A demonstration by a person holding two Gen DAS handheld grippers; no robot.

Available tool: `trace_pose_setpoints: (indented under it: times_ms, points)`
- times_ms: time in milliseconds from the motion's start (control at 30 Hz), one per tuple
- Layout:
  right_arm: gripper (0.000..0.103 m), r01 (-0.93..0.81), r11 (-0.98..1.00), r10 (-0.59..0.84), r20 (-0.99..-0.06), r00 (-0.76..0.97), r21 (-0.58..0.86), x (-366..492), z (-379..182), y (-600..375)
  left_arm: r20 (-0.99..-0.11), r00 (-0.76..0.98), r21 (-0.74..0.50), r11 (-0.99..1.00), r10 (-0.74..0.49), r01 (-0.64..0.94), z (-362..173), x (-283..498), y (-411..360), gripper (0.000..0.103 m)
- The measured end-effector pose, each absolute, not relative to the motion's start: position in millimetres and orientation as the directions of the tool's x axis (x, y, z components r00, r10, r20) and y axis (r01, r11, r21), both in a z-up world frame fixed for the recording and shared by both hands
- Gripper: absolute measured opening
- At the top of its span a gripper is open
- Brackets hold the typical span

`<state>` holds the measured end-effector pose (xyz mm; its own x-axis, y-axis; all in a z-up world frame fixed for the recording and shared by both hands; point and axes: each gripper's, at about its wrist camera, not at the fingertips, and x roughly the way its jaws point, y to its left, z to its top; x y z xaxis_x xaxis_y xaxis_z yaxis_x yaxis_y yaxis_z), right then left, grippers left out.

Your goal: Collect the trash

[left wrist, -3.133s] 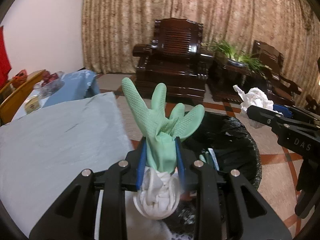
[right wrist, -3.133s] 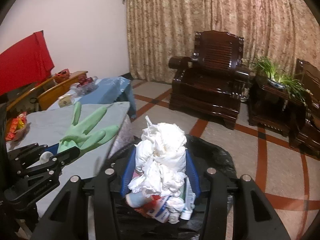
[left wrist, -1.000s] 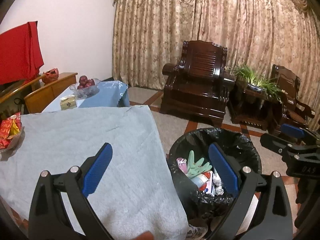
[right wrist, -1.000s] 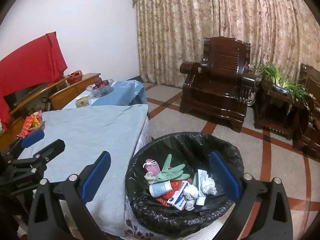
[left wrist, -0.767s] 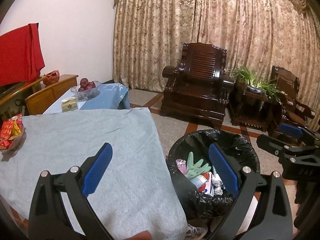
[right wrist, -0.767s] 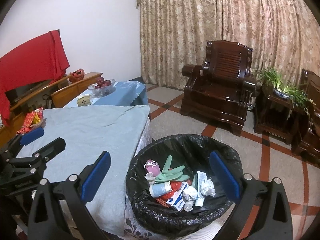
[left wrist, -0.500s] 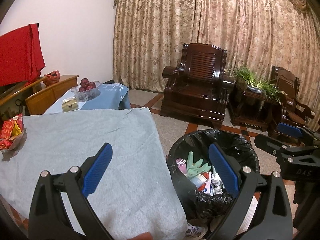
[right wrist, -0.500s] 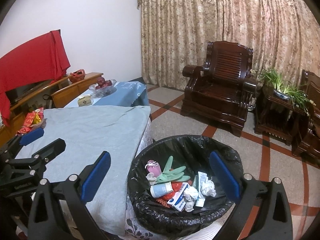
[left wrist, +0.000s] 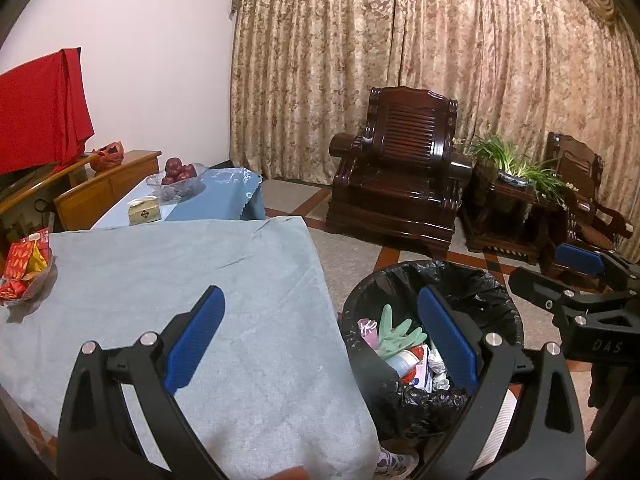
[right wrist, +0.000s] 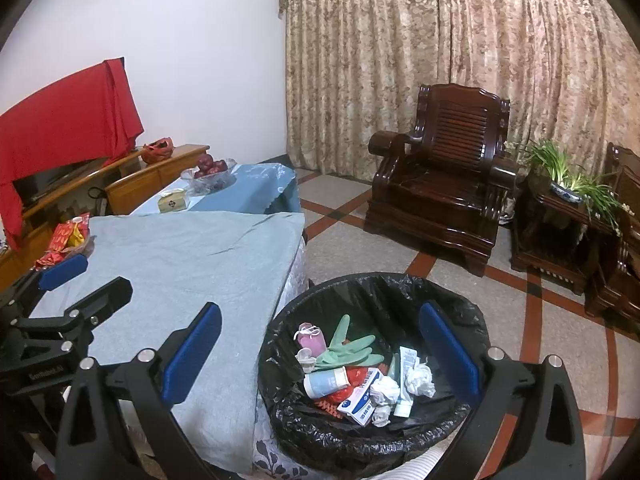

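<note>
A round bin with a black liner (right wrist: 404, 284) (left wrist: 460, 276) stands on the floor beside the table. In it lie a green rubber glove (right wrist: 348, 350) (left wrist: 394, 334), crumpled white paper (right wrist: 420, 378), a tube, a box, a cup and a pink item. My left gripper (left wrist: 320, 336) is open and empty above the table's near right corner. My right gripper (right wrist: 320, 350) is open and empty above the bin. The right gripper also shows at the right in the left wrist view (left wrist: 576, 276); the left gripper shows at the left in the right wrist view (right wrist: 72, 284).
A table under a grey-blue cloth (left wrist: 180, 276) (right wrist: 192, 256) has a bowl of red snack packets (left wrist: 24, 268) at its far left. Behind it stand a low blue-covered table with a fruit bowl (left wrist: 178, 176), dark wooden armchairs (left wrist: 400, 184) and a plant (left wrist: 516, 160).
About three seconds ago the left gripper held the green glove with a white wad and the right held crumpled paper; both have let go, and these lie in the bin. Both grippers pulled back.
</note>
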<state>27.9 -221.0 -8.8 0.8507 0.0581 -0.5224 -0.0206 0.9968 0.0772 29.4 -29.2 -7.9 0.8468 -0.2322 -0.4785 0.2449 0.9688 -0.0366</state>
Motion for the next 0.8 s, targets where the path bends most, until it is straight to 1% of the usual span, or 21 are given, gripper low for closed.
trace_pose_setpoints:
  times_ms: [800]
  points:
    - [0.097, -0.021, 0.997, 0.058, -0.523, 0.850, 0.077, 28.1, -9.1, -221.8, -0.479, 0.847, -0.034, 0.969, -0.231, 0.245, -6.8, 29.0, -30.4, 0.094]
